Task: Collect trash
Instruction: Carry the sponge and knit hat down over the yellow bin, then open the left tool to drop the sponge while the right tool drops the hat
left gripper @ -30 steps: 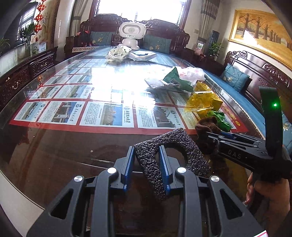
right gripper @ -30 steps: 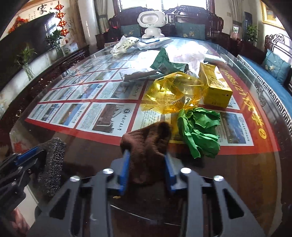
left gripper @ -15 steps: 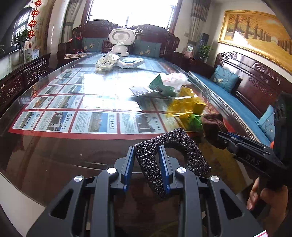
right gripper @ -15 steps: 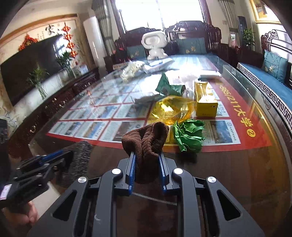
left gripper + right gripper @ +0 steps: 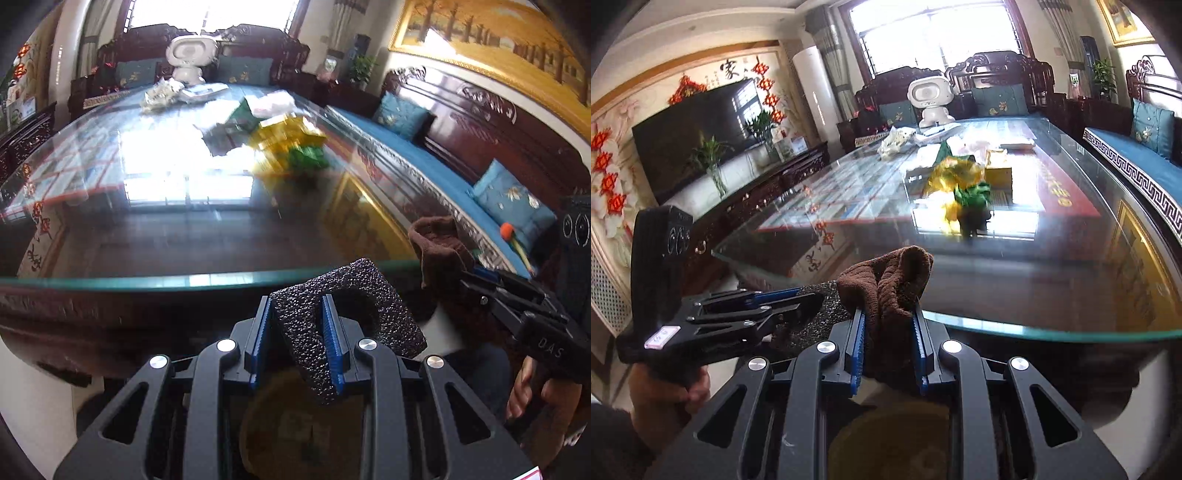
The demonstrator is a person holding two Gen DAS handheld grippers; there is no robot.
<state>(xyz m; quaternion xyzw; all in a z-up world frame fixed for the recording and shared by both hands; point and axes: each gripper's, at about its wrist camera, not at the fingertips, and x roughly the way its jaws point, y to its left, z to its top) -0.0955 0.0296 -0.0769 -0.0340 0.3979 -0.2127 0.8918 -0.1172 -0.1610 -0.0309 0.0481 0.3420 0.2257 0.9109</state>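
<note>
My left gripper (image 5: pixel 297 306) is shut on a black foam piece (image 5: pixel 351 325), held just off the glass table's near edge (image 5: pixel 184 280). To its right, my right gripper (image 5: pixel 888 317) is shut on a crumpled brown cloth (image 5: pixel 890 280), also clear of the table. Each tool shows in the other's view: the cloth (image 5: pixel 439 243) at right, the foam (image 5: pixel 827 317) at left. Left on the table are yellow cellophane (image 5: pixel 956 173), a green wad (image 5: pixel 973 194) and a yellow box (image 5: pixel 999 171). A round tan shape (image 5: pixel 291 432) lies blurred below the fingers.
More wrappers and white bags (image 5: pixel 162 94) lie far down the table by a white robot toy (image 5: pixel 190 55). A blue-cushioned wooden bench (image 5: pixel 424 162) runs along the right. A television (image 5: pixel 698 129) and low cabinet stand at the left.
Both grippers have drawn back from over the table to beyond its near edge, still holding the foam and the cloth. The trash on the table now looks farther off.
</note>
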